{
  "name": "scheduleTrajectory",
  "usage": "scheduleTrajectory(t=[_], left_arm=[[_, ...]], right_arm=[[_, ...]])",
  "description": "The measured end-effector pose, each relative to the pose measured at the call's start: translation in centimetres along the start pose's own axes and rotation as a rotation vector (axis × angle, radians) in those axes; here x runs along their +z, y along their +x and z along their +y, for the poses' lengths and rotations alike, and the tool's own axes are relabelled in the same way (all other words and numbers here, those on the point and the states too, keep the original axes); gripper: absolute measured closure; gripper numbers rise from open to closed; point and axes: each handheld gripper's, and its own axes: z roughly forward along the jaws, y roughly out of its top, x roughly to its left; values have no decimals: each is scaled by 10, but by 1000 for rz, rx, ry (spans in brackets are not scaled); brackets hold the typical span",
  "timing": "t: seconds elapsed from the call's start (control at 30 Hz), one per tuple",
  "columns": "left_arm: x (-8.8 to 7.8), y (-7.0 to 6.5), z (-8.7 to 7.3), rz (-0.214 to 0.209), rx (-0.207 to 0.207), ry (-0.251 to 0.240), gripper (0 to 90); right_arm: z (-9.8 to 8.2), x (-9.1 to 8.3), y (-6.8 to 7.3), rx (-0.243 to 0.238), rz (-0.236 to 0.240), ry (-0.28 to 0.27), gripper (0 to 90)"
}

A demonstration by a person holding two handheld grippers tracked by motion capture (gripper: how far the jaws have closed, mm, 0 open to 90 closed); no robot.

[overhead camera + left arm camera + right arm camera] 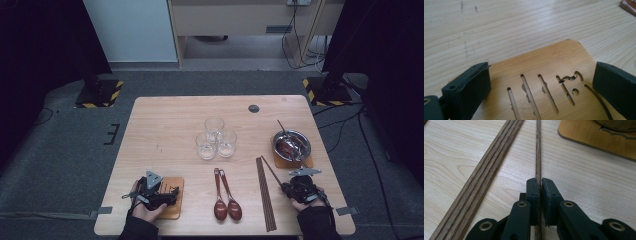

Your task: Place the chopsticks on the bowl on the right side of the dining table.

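While the left gripper (167, 196) rests over the wooden coaster (173, 192) at the near left of the table (165, 125), the right gripper (286, 186) works at the near right. Its jaws, seen from behind in the right gripper view, are clamped on a single dark chopstick (538, 150), which runs straight away from the pads across the tabletop. In the high view this chopstick (272, 171) lies at a slant, its far end pointing toward the middle of the table and its near end hidden under the gripper body.

Just to the left of the clamped chopstick lies a bundle of chopsticks (265, 192), side by side and parallel, flat on the table; the bundle (484, 175) stands apart from the held one at the pads and draws nearer to it farther away.

Beyond the right gripper a metal bowl (292, 145) sits on a second coaster (281, 161), with utensils standing in it. The corner of that coaster (584, 135) shows at the upper right of the right gripper view.

The left gripper (541, 82) has its jaws spread wide, one on each side of the slotted coaster (549, 62), and no pad presses on it. Whether the pads touch the coaster's edges cannot be told.

Two dark red spoons (226, 200) lie side by side at the near centre, bowls toward the person. Three clear glasses (216, 137) stand clustered and touching at mid-table
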Motion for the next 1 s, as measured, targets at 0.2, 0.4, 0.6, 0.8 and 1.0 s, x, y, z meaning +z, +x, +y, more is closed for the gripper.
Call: scheduleTrajectory(t=[0.2, 0.4, 0.6, 0.8, 1.0], left_arm=[[0, 0, 0, 0, 0, 0, 7], [0, 0, 0, 0, -1, 0, 7], [0, 0, 0, 0, -1, 0, 7], [0, 0, 0, 0, 0, 0, 7], [0, 0, 0, 0, -1, 0, 7]], right_arm=[[1, 0, -4, 20, 21, 0, 849], [3, -4, -7, 36, 36, -11, 850], [6, -10, -10, 54, 55, -31, 850], [8, -17, -12, 66, 71, -53, 850], [10, -22, -13, 73, 87, -76, 850]])
